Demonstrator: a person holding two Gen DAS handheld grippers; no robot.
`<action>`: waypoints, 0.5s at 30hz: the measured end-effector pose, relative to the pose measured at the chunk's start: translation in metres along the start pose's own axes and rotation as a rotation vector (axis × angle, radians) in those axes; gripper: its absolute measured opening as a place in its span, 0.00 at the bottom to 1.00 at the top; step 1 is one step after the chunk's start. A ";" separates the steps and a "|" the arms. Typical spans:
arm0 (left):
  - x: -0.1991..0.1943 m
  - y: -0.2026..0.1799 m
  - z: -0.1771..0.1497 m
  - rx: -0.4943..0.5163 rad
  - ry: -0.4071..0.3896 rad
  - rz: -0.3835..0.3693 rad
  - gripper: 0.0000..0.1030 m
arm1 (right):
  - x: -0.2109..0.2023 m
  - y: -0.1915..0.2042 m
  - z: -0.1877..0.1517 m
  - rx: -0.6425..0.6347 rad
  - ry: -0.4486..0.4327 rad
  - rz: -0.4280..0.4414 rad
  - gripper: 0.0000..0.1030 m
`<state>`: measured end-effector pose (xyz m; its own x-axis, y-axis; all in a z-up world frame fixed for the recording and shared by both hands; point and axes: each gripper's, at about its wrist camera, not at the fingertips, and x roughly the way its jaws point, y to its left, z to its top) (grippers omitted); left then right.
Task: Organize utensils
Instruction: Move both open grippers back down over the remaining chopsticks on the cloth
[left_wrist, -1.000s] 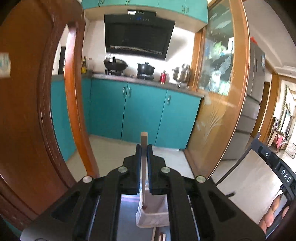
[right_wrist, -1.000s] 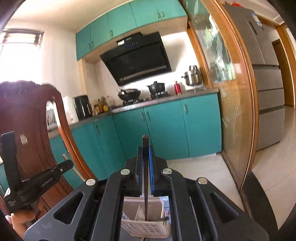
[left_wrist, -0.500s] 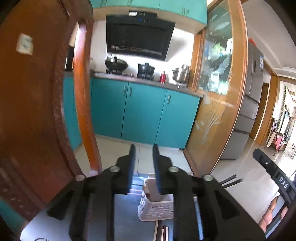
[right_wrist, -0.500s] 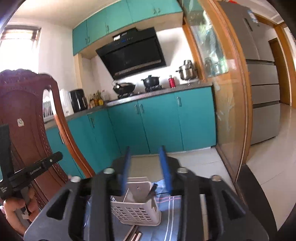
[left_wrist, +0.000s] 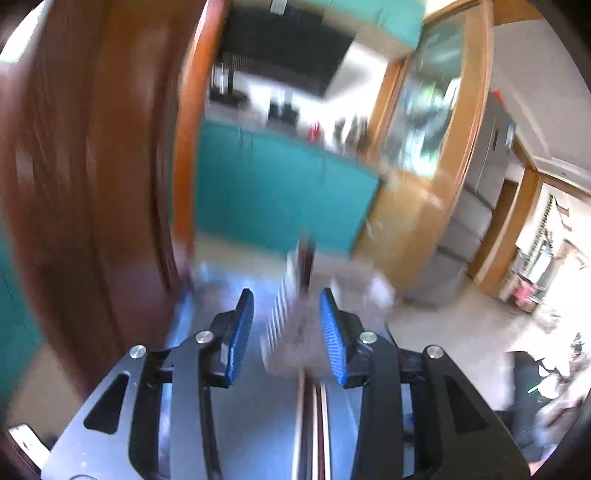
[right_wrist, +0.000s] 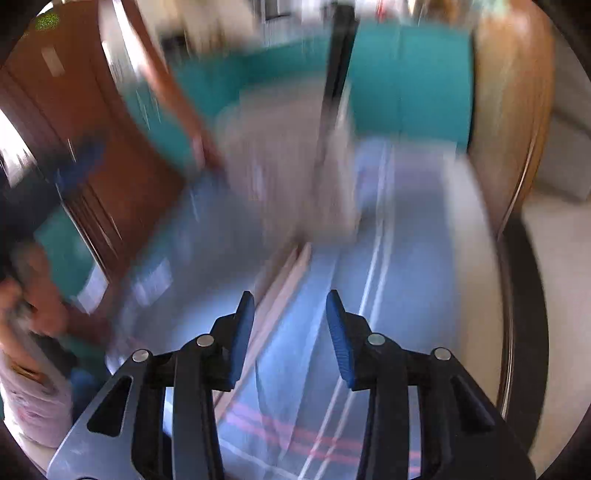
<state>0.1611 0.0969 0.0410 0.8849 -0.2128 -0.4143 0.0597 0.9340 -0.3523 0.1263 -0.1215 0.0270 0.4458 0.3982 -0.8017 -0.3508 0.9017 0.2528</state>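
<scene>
Both views are motion-blurred. My left gripper (left_wrist: 286, 314) is open and empty, just in front of a white slotted utensil basket (left_wrist: 284, 332) with a dark handle (left_wrist: 306, 258) standing in it. Chopsticks (left_wrist: 312, 424) lie on the cloth below the gripper. My right gripper (right_wrist: 290, 321) is open and empty, above the blue striped tablecloth (right_wrist: 369, 295). The basket (right_wrist: 288, 177) stands ahead of it with a dark utensil handle (right_wrist: 338, 62) sticking up. Pale wooden chopsticks (right_wrist: 280, 288) lie on the cloth in front of the basket.
A carved wooden chair back (left_wrist: 92, 184) stands at the left of the table and shows in the right wrist view (right_wrist: 85, 129) too. Teal kitchen cabinets (left_wrist: 277, 199) lie beyond. The person's left hand (right_wrist: 33, 295) shows at the left edge.
Both grippers were shut on utensils a second ago, opened over the basket and let them go. Both have now pulled back and tilted down toward the table, moving fast.
</scene>
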 end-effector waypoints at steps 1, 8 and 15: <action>0.019 0.009 -0.011 -0.044 0.079 0.001 0.36 | 0.026 0.008 -0.006 -0.009 0.083 0.008 0.39; 0.066 0.016 -0.034 -0.015 0.309 0.112 0.38 | 0.074 0.049 -0.024 -0.094 0.203 -0.081 0.44; 0.073 0.018 -0.044 -0.009 0.382 0.119 0.47 | 0.075 0.058 -0.027 -0.236 0.220 -0.185 0.47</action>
<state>0.2069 0.0853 -0.0322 0.6499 -0.1966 -0.7341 -0.0384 0.9562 -0.2901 0.1171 -0.0437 -0.0328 0.3411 0.1629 -0.9258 -0.4722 0.8813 -0.0189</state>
